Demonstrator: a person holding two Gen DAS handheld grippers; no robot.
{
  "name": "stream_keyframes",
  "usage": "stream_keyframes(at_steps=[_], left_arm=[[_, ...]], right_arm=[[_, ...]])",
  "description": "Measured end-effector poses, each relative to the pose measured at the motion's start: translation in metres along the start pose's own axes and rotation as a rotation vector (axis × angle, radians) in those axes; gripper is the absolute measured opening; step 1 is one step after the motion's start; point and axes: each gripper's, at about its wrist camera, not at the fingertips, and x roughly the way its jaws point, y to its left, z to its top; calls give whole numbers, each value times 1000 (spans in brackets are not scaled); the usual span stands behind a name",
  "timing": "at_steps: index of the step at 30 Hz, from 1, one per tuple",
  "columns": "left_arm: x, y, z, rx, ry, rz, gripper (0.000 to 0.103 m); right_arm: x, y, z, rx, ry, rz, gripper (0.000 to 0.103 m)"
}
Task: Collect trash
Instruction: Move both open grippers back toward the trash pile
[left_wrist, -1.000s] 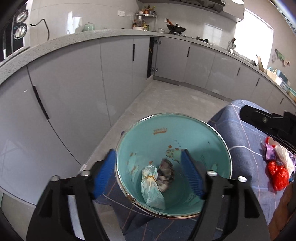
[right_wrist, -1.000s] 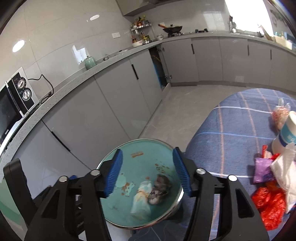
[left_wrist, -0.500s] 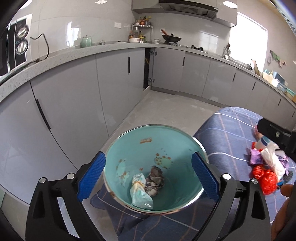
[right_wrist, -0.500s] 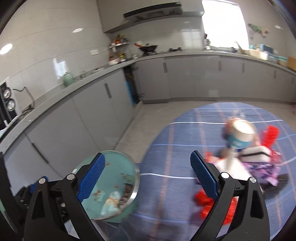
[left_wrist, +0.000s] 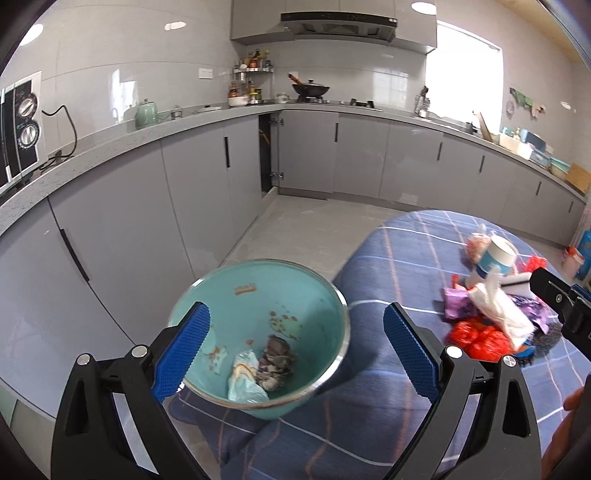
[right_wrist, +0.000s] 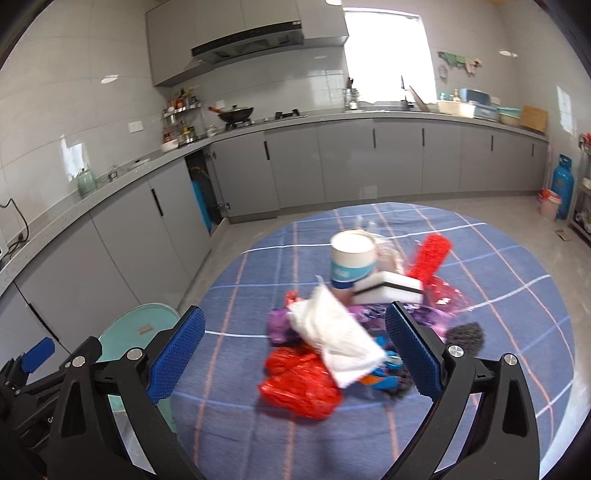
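Two scraps sitting in bin; right gripper still opening, empty, facing trash pile on surface.

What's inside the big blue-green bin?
Inside the teal bin lie a crumpled pale wrapper and a grey-brown scrunched wad, side by side at the bottom. Brownish marks dot the inner wall. Whatever lies beneath those two pieces is hidden.
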Motion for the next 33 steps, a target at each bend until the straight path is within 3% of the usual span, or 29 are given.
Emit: stream_keyframes(at_steps=[15,27,29,31,33], left_arm=[[-14,-50,-15,66,10,-89,97],[-4,-99,-25,166,29,-118,97],[-1,-106,-25,181,30,-117,97],[3,-112,-25,191,35,-122,97],[6,-116,-26,199,42,-130,97]], right_arm=[[-36,-80,-34,80,-12,-96,96],[-36,-106,-45,113,-3,-126,95],[-33,-107,-45,104,-1,-123,89],[-29,-109,-44,97,15,-113,75],[-23,-110,-43,97,35,-97,70]])
